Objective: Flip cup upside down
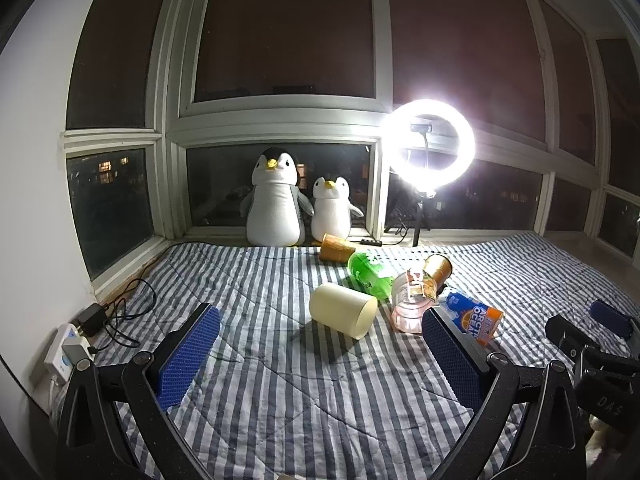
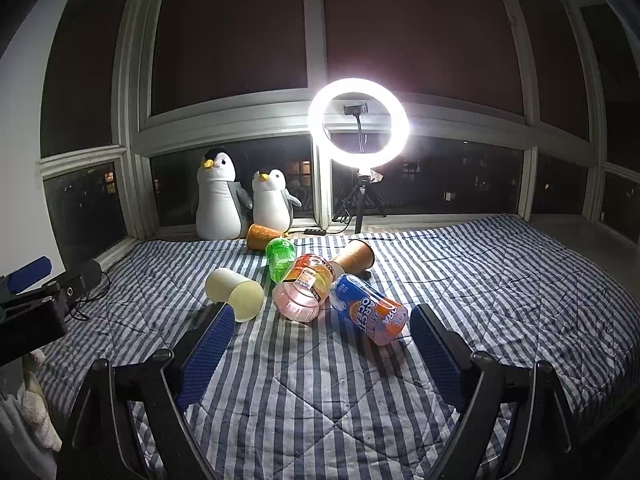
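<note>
A cream cup [image 1: 343, 310] lies on its side on the striped bedspread, its mouth towards the lower right; it also shows in the right wrist view [image 2: 236, 293]. My left gripper [image 1: 320, 320] is open and empty, with the cup just beyond and between its blue pads [image 1: 188, 356]. My right gripper [image 2: 322, 320] is open and empty, its left pad [image 2: 208, 354] just short of the cup. Each gripper shows at the edge of the other's view.
Other items lie on their sides in a cluster: a green bottle [image 2: 280, 258], a pink bottle [image 2: 304, 294], a blue-orange Arctic Ocean cup [image 2: 370, 308], two orange paper cups [image 2: 354, 258] [image 2: 262, 236]. Two plush penguins [image 2: 218, 196] and a ring light [image 2: 358, 122] stand at the window. A power strip [image 1: 68, 348] with cables lies at left.
</note>
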Available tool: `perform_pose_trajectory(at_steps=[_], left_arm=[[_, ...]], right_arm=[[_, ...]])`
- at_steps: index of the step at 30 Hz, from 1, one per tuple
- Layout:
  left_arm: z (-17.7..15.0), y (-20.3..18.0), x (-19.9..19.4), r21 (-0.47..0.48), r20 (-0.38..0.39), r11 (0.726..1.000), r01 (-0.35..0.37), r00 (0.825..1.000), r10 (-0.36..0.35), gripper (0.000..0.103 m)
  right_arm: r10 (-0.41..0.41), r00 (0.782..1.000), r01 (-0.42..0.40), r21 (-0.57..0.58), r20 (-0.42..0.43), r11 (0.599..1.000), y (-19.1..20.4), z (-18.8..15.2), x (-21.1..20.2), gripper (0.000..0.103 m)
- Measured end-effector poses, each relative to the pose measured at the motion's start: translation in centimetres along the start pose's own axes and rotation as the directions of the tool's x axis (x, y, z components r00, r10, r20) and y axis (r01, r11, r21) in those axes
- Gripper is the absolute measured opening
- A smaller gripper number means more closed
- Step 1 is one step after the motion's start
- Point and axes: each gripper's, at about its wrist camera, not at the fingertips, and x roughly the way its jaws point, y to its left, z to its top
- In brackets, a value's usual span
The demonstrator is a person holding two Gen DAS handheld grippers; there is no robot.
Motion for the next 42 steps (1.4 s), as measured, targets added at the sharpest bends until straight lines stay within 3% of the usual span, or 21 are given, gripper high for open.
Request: perform_pose_trajectory(at_steps=[42], left_arm=[[-0.13, -0.07, 0.16, 0.003, -0.007, 1.0, 0.009, 1.0, -0.009, 0.102]], right_arm=[[-0.001, 1.0, 0.001, 0.002, -0.002, 1.0, -0.09, -0.11, 0.08, 0.087]])
